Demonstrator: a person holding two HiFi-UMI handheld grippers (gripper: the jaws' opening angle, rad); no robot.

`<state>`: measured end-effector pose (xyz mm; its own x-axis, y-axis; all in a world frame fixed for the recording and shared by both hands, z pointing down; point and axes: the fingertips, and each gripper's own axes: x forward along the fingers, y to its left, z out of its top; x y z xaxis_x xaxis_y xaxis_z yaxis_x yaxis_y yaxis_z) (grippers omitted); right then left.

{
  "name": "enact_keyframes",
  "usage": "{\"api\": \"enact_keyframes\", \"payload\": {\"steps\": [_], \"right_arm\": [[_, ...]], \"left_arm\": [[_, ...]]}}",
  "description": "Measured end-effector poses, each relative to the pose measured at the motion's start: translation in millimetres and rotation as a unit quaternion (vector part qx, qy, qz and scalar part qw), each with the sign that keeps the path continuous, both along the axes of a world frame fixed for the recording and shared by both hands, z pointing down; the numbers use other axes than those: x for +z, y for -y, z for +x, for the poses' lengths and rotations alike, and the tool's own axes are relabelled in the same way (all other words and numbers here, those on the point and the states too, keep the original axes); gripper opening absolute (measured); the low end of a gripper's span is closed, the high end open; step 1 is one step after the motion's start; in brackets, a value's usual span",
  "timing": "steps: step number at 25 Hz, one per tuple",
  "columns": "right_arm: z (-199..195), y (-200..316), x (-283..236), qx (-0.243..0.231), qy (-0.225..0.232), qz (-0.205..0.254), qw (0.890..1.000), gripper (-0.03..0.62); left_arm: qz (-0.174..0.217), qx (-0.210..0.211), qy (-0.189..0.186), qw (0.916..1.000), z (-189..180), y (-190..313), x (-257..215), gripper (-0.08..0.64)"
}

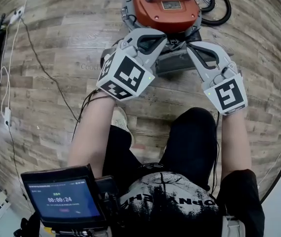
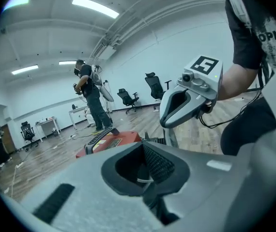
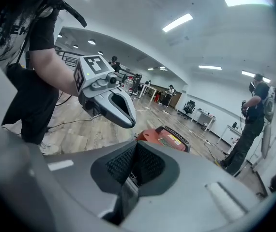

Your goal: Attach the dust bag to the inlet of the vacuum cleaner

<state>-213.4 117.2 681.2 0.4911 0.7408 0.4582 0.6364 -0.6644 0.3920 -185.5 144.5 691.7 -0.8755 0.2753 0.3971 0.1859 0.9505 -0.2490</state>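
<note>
grey dust bag crosswise before vacuum cleaner; left gripper, right gripper jaws clamp its ends.

The person wears a black T-shirt with a grey-white print and short sleeves, black trousers and a pale shoe. The left gripper and right gripper have light grey, rounded plastic shells with dark textured pads. Each carries a white cube with black square markers and a small green light. Thin black cables trail from the left one.
</note>
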Motion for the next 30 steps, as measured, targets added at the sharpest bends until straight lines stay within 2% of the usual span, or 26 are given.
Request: {"api": "enact_keyframes", "payload": {"steps": [2, 5, 6, 9, 10, 16, 21, 24, 26, 30], "right_arm": [[6, -3, -15, -0.013, 0.012, 0.0, 1.0, 0.005], [13, -5, -50, -0.027, 0.005, -0.003, 1.0, 0.005], [14, -3, -65, -0.028, -0.004, -0.003, 1.0, 0.005], [21, -1, -127, 0.018, -0.107, -0.001, 0.994, 0.005], [24, -1, -149, 0.025, -0.124, 0.003, 0.992, 0.005], [50, -8, -293, 0.03, -0.167, 0.037, 0.985, 0.005], [73, -21, -405, 0.035, -0.177, 0.028, 0.983, 0.005], [86, -26, -464, 0.049, -0.205, 0.031, 0.977, 0.005], [95, -22, -494, 0.056, -0.222, 0.04, 0.973, 0.005], [108, -36, -530, 0.068, -0.263, 0.021, 0.962, 0.006]], "left_arm": [[0.01, 0.0, 0.009, 0.9999, 11, -6, -15, 0.003], [0.036, -0.016, 0.017, 0.9991, 37, -16, -59, 0.003], [0.052, -0.02, 0.025, 0.9982, 45, -15, -77, 0.003], [0.094, -0.019, 0.058, 0.9936, 65, -4, -134, 0.003], [0.104, -0.022, 0.066, 0.9922, 72, -2, -154, 0.003], [0.147, -0.031, 0.082, 0.9852, 104, -1, -284, 0.003], [0.18, -0.014, 0.109, 0.9776, 116, -2, -396, 0.003], [0.198, -0.01, 0.122, 0.9726, 126, -6, -455, 0.003], [0.201, -0.008, 0.131, 0.9708, 133, -7, -489, 0.003], [0.159, 0.015, 0.148, 0.976, 140, -28, -537, 0.003]]}}
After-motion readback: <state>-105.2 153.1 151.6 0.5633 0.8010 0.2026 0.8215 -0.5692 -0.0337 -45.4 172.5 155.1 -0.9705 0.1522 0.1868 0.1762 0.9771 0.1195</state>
